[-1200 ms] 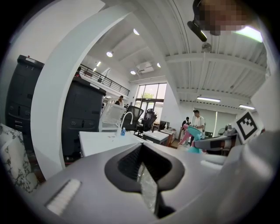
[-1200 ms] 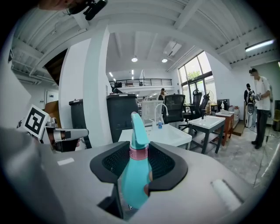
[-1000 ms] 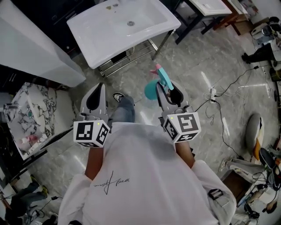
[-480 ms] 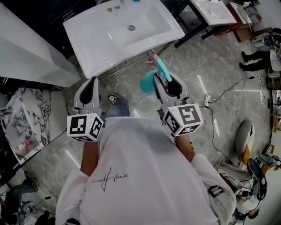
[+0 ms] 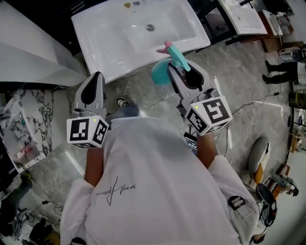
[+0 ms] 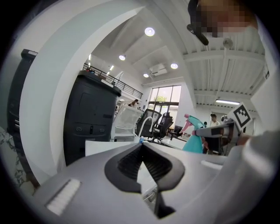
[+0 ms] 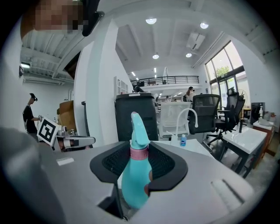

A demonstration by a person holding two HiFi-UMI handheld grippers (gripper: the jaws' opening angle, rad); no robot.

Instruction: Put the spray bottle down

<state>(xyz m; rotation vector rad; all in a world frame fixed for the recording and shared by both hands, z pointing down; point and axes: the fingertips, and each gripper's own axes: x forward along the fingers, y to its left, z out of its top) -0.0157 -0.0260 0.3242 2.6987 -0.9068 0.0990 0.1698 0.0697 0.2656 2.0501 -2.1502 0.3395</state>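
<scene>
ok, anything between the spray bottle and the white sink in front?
Nothing visible. The spray bottle, held in the right gripper, overlaps the near edge of the sink in the head view, and that side is bare. Small items sit only along its far edge. The left gripper is off to the left, apart.

spray bottle carried forward, nearer sink

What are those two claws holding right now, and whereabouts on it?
The right gripper grips the teal spray bottle around its body, below the pink collar. The left gripper holds nothing.
</scene>
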